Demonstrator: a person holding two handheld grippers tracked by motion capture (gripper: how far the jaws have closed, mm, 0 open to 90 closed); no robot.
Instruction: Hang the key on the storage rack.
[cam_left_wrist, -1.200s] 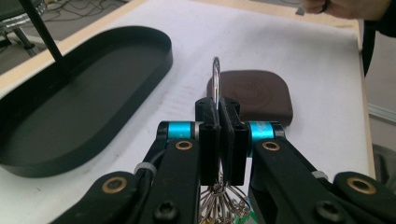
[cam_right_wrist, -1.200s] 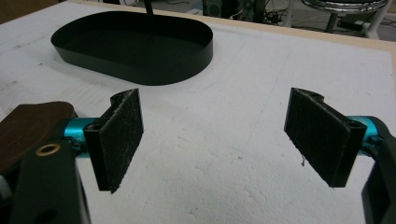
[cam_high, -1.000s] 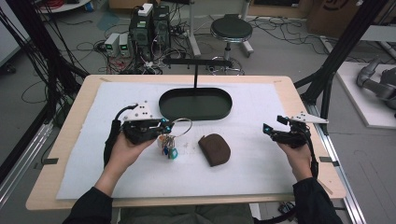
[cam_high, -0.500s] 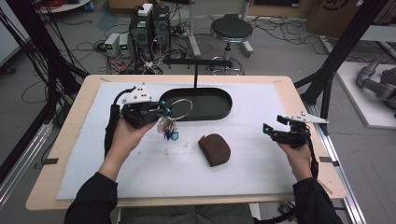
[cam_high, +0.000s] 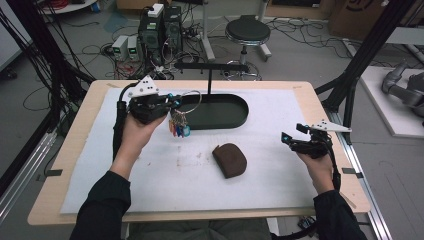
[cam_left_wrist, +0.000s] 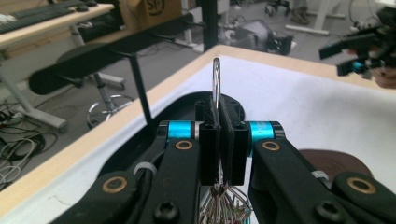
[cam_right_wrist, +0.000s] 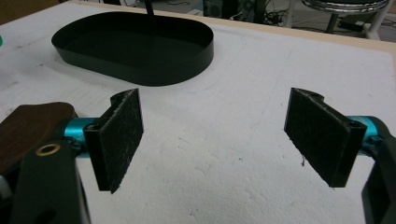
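The left gripper's (cam_left_wrist: 219, 140) fingers (cam_left_wrist: 208, 140) are clamped tight on the big wire ring of a key bunch (cam_high: 179, 125), pinching the ring edge-on so the loop pokes up past the pads while the keys and colored tags dangle underneath. That grip makes sense: hold the thin ring itself and the rest hangs free instead of splaying or getting jammed between the pads. In the high view the left gripper (cam_high: 150, 105) has the bunch up in the air, right over the near-left end of the black oval tray (cam_high: 235, 117), with the ring reaching over the tray's rim. The tray carries a thin post with a crossbar (cam_high: 210, 66) on top, which looks like a hanger, so the best guess is that the ring is meant to slide onto that bar. Holding the loop clear of the pads would leave room for that.

The right gripper (cam_high: 300, 142) sits well off to the right side of the desk (cam_high: 320, 100), fingers (cam_right_wrist: 116, 137) spread wide and holding nothing, basically parked out of the way. A brown leather pouch (cam_high: 230, 160) lies flat on the white mat (cam_high: 280, 115) between the two hands, untouched. It's probably next in line, or just where the keys came from, hard to say.
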